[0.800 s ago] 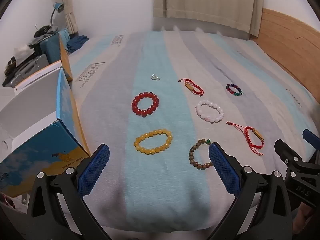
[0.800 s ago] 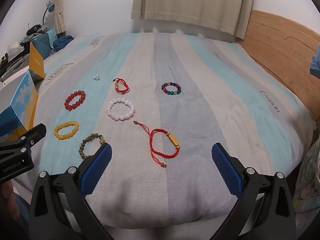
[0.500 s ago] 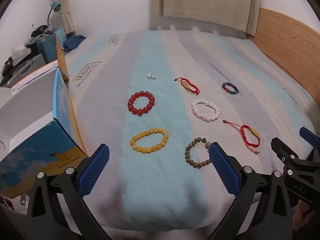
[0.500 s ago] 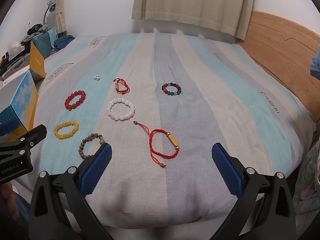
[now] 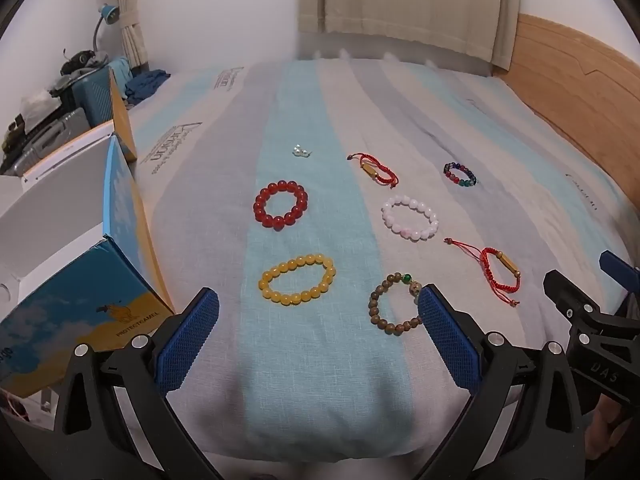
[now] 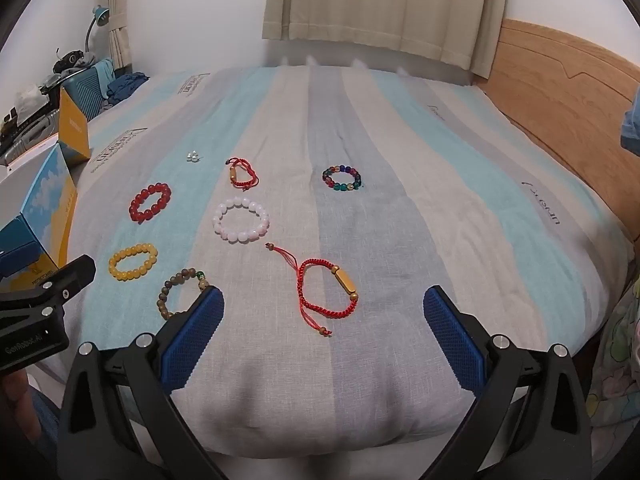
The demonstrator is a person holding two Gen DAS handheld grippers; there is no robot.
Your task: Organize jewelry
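Several bracelets lie on the striped bedspread [image 5: 320, 380]. A yellow bead bracelet [image 5: 297, 279], a red bead bracelet [image 5: 281, 204], a brown wooden bead bracelet [image 5: 394, 304], a pink bead bracelet [image 5: 410, 218], two red cord bracelets [image 5: 500, 276] [image 5: 374, 169], a multicolour bead bracelet [image 5: 460, 174] and small pearl pieces [image 5: 301, 151] show. My left gripper [image 5: 316, 336] is open and empty just short of the yellow and brown bracelets. My right gripper [image 6: 324, 332] is open and empty, just short of the nearer red cord bracelet [image 6: 328, 294].
An open blue and yellow cardboard box [image 5: 68, 280] with a white inside stands at the bed's left edge. Suitcases and clutter [image 5: 60, 92] lie beyond it. A wooden headboard [image 6: 560, 92] runs along the right. Curtains [image 6: 384, 4] hang behind.
Both grippers have stayed open. The left view has shifted slightly, so the bracelets sit a little further left and lower. The right view is nearly unchanged.
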